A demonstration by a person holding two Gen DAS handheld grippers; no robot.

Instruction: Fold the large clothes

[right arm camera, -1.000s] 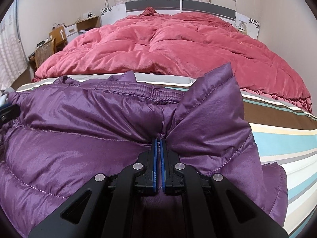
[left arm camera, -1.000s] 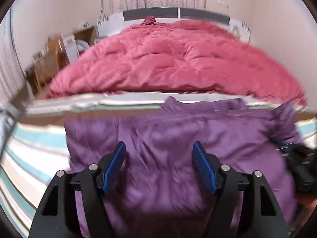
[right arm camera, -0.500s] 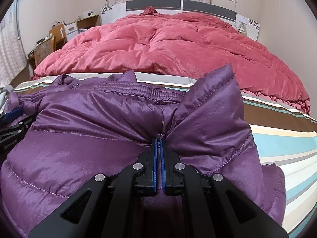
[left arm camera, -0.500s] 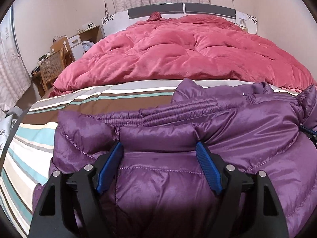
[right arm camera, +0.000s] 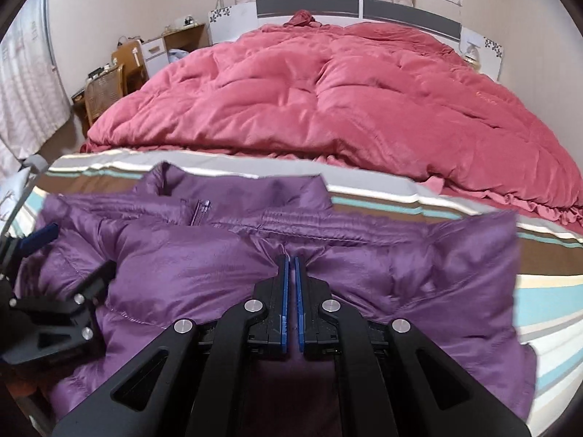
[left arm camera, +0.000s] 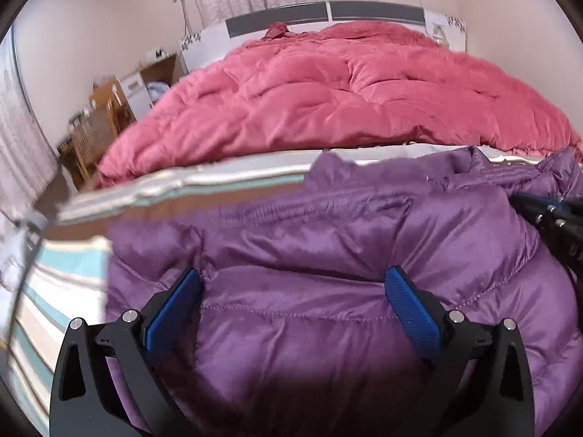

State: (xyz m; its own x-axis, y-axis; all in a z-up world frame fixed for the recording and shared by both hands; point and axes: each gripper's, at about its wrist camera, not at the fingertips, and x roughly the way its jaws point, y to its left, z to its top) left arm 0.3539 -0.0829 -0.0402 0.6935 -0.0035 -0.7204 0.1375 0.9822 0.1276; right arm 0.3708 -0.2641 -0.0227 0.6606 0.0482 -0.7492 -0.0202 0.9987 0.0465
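A purple padded jacket (left arm camera: 309, 225) lies across the striped sheet at the near end of the bed, its collar and zip (right arm camera: 200, 213) toward the quilt. My left gripper (left arm camera: 291, 273) hangs just over the jacket's left part with its jaws opening wide. Puffed fabric bulges up between the blue pads (left arm camera: 411, 309), which do not press on it. My right gripper (right arm camera: 291, 259) is shut on a pinch of the jacket (right arm camera: 182, 255) near the middle of its upper edge. Each gripper shows at the edge of the other's view: the left gripper (right arm camera: 73, 251) and the right gripper (left arm camera: 546, 215).
A thick red quilt (right arm camera: 328, 91) covers the far part of the bed up to the headboard (right arm camera: 309, 5). The striped sheet (right arm camera: 546, 291) shows on both sides of the jacket. A wooden chair and desk (right arm camera: 105, 87) stand left of the bed by a curtain.
The left jaws have spread wider over the jacket. In the right wrist view, the flap that stood up beside the right gripper now lies spread flat, and the collar and zip have come into sight.
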